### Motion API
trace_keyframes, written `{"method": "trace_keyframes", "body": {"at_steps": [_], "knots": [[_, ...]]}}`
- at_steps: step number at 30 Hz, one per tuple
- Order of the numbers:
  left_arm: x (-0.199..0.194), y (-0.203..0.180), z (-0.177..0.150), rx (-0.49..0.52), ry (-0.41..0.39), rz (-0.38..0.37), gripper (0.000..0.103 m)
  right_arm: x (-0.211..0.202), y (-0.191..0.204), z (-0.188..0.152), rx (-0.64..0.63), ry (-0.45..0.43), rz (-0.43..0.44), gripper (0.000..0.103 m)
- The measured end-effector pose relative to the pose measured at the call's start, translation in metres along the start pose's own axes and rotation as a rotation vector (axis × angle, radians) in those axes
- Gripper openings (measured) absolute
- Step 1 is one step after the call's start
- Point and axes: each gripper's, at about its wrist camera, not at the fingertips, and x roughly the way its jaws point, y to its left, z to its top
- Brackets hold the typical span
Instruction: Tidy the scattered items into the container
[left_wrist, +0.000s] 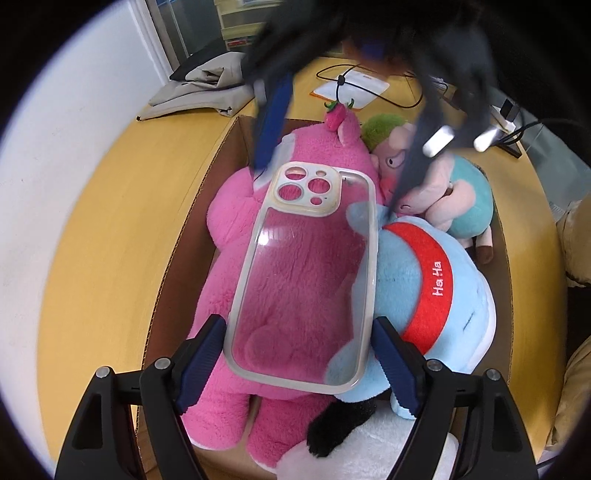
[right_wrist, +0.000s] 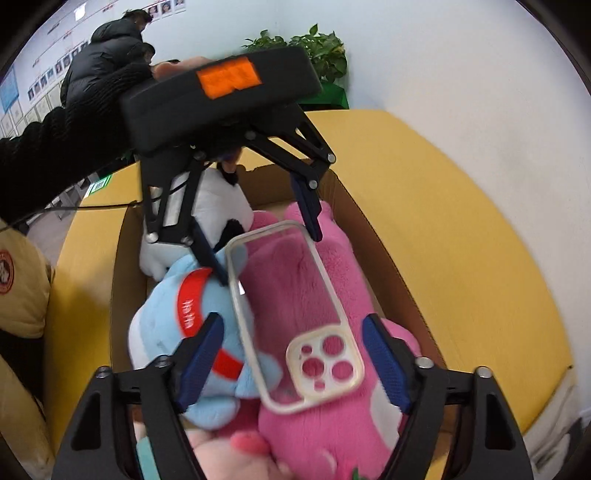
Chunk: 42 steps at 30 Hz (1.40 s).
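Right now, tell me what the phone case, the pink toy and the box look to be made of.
Phone case: clear glossy plastic, probably soft; the pink fur shows through it, with glare streaks and a yellowed, cloudy rim.
Pink toy: plush fabric, matte and fuzzy, with a dense short pile.
Box: brown corrugated cardboard, matte; fluting seems visible along the cut top edge.
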Motion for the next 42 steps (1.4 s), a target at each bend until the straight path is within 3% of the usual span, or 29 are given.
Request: {"method": "trace_keyframes", "body": {"at_steps": [1,3,9,12,14,16,17,18,22,27,29,33,42], "knots": [[-0.001,0.000,-0.001,0.000,-0.004,0.007,0.081,0.013,0.000,-0.003,-0.012,0.032,-0.006,0.061],[-0.004,0.000,-0.004,0.003,-0.009,0.027,0.081,0.032,-0.004,-0.011,-0.007,0.064,0.003,0.057],[-0.038,0.007,-0.018,-0.067,-0.081,0.068,0.081,0.038,-0.002,-0.010,0.013,0.070,-0.020,0.057],[-0.057,-0.011,-0.027,-0.103,-0.117,0.129,0.081,0.032,-0.005,-0.012,0.022,0.064,-0.056,0.058],[-0.069,-0.033,-0.035,-0.120,-0.145,0.207,0.081,0.020,0.003,-0.014,0.032,0.033,-0.075,0.069],[-0.083,-0.061,-0.047,-0.151,-0.174,0.290,0.081,0.003,0.011,-0.023,0.045,-0.030,-0.127,0.090],[-0.087,-0.069,-0.049,-0.170,-0.184,0.313,0.081,-0.011,0.023,-0.025,0.060,-0.073,-0.172,0.095],[-0.093,-0.080,-0.054,-0.209,-0.193,0.341,0.081,-0.025,0.037,-0.027,0.078,-0.118,-0.232,0.102],[-0.109,-0.115,-0.073,-0.461,-0.236,0.418,0.081,-0.070,0.098,-0.038,0.234,-0.258,-0.439,0.103],[-0.131,-0.171,-0.100,-0.727,-0.379,0.487,0.081,-0.088,0.171,-0.059,0.517,-0.369,-0.585,0.103],[-0.136,-0.196,-0.106,-0.844,-0.420,0.503,0.081,-0.092,0.196,-0.067,0.613,-0.377,-0.624,0.103],[-0.140,-0.245,-0.110,-0.977,-0.453,0.599,0.081,-0.088,0.244,-0.077,0.722,-0.359,-0.724,0.103],[-0.133,-0.309,-0.120,-1.129,-0.452,0.694,0.081,-0.066,0.297,-0.095,0.858,-0.291,-0.847,0.103]]}}
